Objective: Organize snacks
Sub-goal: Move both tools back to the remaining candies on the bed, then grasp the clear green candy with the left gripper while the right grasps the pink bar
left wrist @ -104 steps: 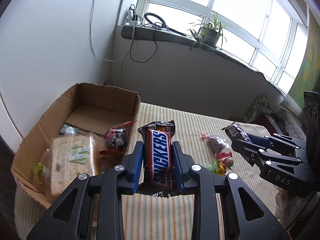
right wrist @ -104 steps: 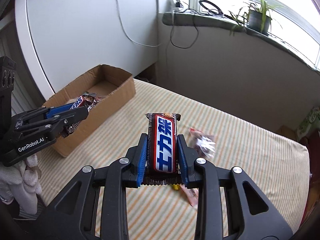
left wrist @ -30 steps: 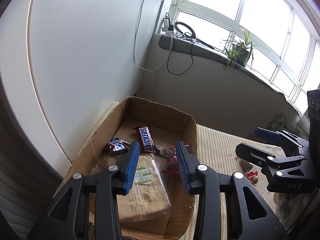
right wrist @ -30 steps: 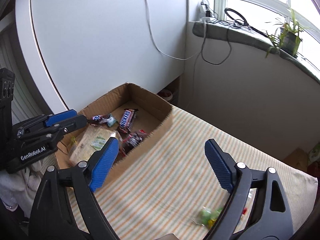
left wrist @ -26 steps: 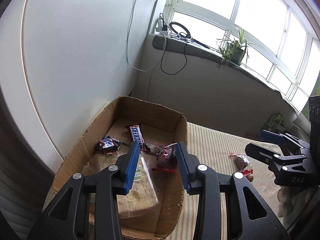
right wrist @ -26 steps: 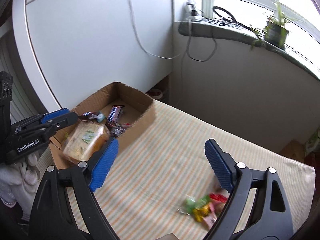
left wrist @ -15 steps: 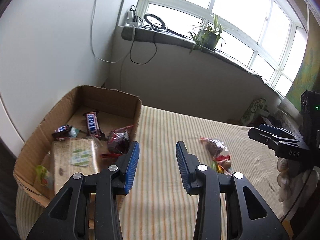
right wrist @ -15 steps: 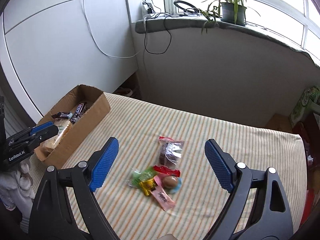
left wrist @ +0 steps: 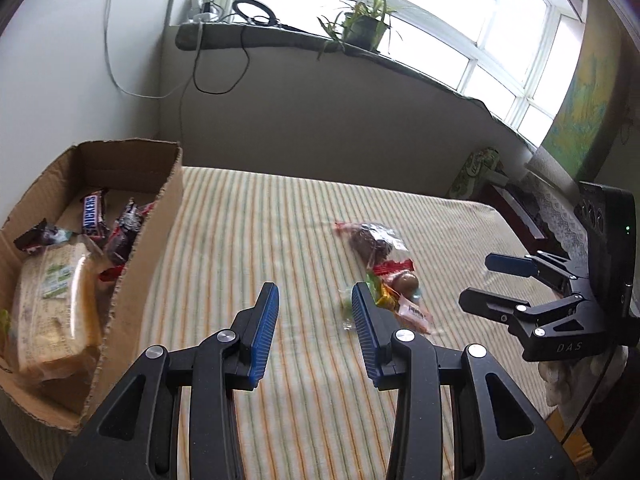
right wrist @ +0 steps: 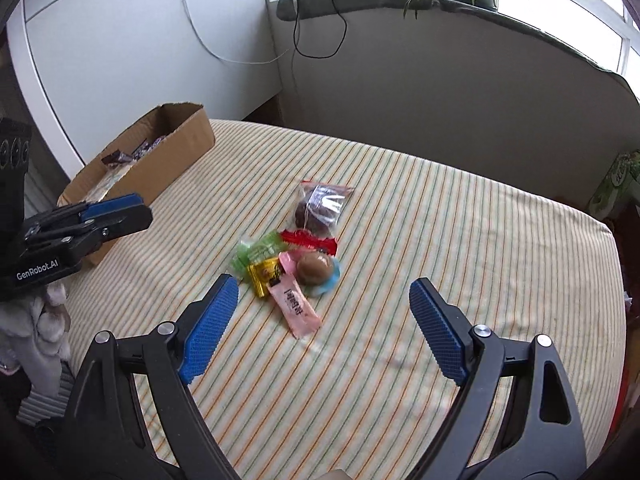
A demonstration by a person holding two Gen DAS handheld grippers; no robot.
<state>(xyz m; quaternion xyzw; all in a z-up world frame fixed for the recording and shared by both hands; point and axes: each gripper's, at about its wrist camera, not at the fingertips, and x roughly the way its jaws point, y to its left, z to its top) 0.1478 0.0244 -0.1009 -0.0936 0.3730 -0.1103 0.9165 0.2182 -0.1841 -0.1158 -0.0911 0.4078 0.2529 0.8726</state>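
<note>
A pile of small snacks lies mid-table: a clear bag with a brown cake [right wrist: 320, 206], a red wrapper [right wrist: 308, 240], a green wrapper [right wrist: 258, 252], a yellow sweet [right wrist: 266, 276], a pink packet [right wrist: 294, 306] and a round brown sweet [right wrist: 316, 266]. My right gripper [right wrist: 323, 282] hangs wide open just in front of the pile, nothing between its fingers. My left gripper [left wrist: 314, 288] is open and empty, its right finger beside the pile's left edge [left wrist: 384, 296]. The cardboard box [left wrist: 148, 264] at the left holds a Snickers bar [left wrist: 94, 216], a bagged bread loaf [left wrist: 52, 304] and dark wrappers.
A striped cloth [left wrist: 280, 220] covers the table, which ends at a grey wall below a window sill with a potted plant [left wrist: 362, 28] and cables. A white panel stands behind the box. Fluffy pale sleeves [right wrist: 44, 320] show behind each gripper.
Both grippers held candy bars 3.5 s ago; those bars now lie in the box. Over the last second both empty grippers swung right, from the box to the snack pile, and dipped lower.
</note>
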